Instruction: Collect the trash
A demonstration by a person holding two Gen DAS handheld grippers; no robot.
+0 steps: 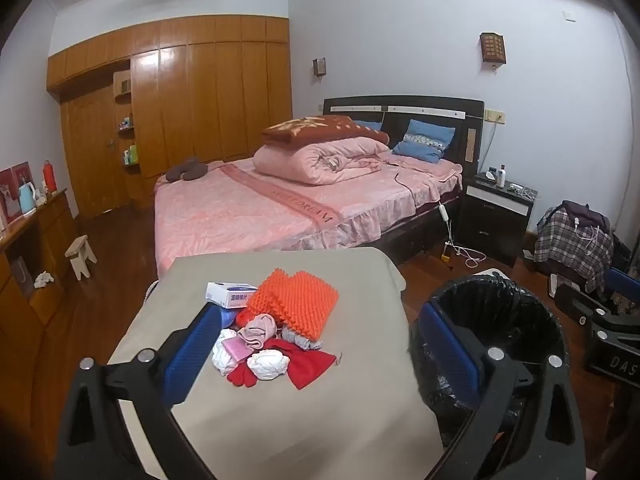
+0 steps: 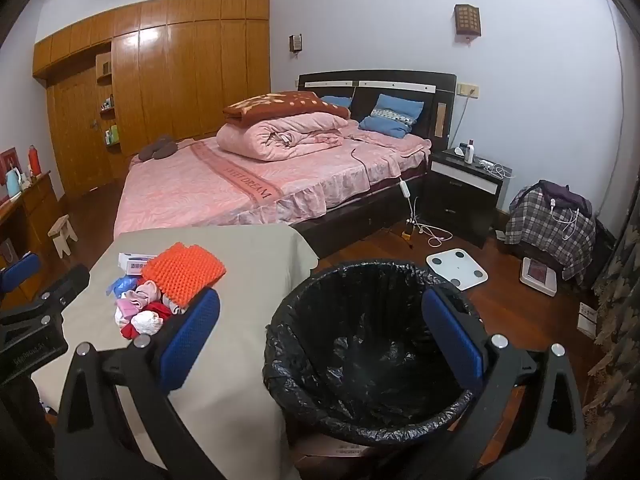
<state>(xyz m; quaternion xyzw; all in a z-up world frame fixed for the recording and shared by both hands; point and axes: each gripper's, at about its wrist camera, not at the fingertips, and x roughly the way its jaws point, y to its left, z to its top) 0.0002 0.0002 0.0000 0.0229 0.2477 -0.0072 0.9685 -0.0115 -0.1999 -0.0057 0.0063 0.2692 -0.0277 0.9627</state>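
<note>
Fingers on both grippers, left (image 1: 316, 344) and right (image 2: 320, 332), gape wide, holding nothing; trash pile (image 1: 276, 336) between left's, bin (image 2: 372, 344) between right's

The bed runner (image 2: 240, 178) reads "SWEET DREAM"; the box's print is illegible.

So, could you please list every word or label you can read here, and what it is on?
"SWEET DREAM": on the band across the pink bedspread.
"DAS": partly cut off, on the right tool.
White box on the table: printed characters, too blurred to read.
Left tool marking: illegible.
</note>
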